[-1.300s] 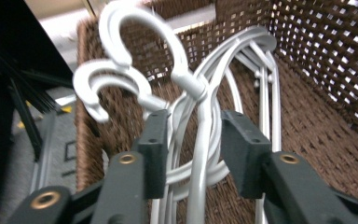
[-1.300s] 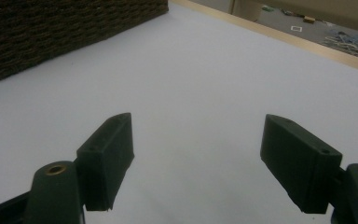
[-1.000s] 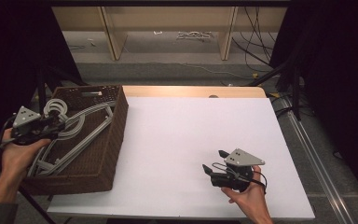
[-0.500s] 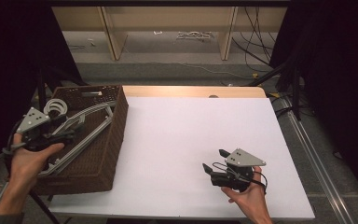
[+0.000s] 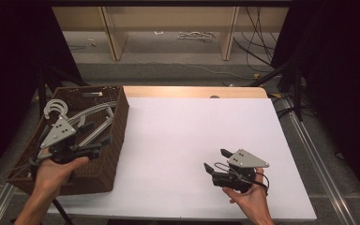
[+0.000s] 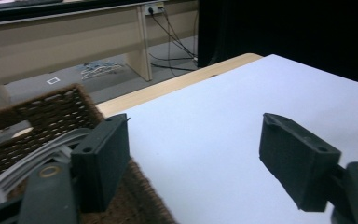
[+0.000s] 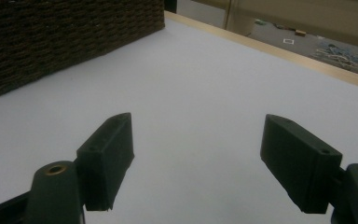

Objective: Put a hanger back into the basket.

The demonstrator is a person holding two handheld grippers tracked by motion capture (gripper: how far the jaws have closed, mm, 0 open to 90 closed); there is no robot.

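White table (image 5: 178, 140): left tongs (image 5: 102, 136) just opening over basket (image 5: 117, 140), empty.

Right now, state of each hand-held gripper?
Left hand-held gripper: open, jaws just opened wider, nothing between them, over the basket of hangers.
Right hand-held gripper: open, empty.

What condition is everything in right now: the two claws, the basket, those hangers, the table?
Left claw: open, nothing between its jaws, which have just been opening; over the basket's right edge.
Right claw: open, holding nothing, above the table.
Basket: upright at the table's left edge, holding hangers.
Hangers: lying loose in the basket.
Table: white top bare.
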